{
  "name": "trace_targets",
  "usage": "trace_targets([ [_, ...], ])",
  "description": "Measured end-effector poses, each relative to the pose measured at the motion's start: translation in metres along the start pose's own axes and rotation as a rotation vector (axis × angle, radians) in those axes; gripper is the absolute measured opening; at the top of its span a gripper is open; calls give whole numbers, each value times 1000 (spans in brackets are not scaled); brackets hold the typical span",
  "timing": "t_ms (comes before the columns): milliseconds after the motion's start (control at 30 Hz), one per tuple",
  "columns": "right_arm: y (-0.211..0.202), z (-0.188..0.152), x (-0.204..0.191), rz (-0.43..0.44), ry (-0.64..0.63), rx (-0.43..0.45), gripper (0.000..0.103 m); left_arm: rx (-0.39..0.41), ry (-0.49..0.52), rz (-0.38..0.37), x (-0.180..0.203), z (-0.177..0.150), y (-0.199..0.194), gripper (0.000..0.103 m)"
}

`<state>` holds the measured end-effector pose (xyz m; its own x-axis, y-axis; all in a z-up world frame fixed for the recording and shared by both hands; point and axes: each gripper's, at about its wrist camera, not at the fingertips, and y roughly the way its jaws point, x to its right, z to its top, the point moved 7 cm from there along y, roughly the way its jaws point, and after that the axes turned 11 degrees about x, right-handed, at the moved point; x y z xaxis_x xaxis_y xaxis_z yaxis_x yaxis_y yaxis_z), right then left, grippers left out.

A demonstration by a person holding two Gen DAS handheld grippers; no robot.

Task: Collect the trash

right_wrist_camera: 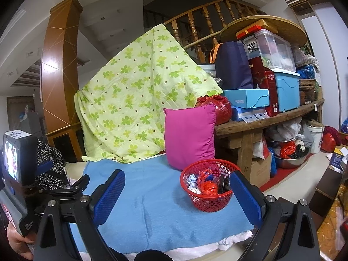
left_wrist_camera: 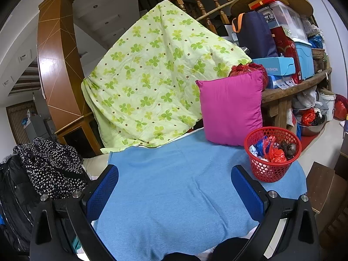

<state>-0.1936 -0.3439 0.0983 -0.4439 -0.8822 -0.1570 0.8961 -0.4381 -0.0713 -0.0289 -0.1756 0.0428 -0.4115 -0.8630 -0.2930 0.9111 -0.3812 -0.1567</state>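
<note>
Right wrist alone shows the left gripper point(right_wrist_camera: 46, 166) (jaws unclear).

basket point(left_wrist_camera: 273, 165) on towel point(left_wrist_camera: 174, 184), pillow point(left_wrist_camera: 230, 108) behind

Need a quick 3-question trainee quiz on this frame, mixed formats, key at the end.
1. True or false: the red basket already holds scraps, among them a crumpled red plastic bag.
2. What leans upright right behind the basket? A) pink cushion B) black dotted cloth C) blue storage box
3. Fill in: the left claw and right claw are both ____ over the blue towel.

Key: 1 true. 2 A, the pink cushion. 3 open, nothing between the blue pads.
</note>
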Motion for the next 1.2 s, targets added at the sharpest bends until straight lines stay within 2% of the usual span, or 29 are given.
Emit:
trace_targets([
  [1200, -3, 9, -2, 0, -5, 3, 99, -3, -4, -1, -7, -1, 0, 103],
])
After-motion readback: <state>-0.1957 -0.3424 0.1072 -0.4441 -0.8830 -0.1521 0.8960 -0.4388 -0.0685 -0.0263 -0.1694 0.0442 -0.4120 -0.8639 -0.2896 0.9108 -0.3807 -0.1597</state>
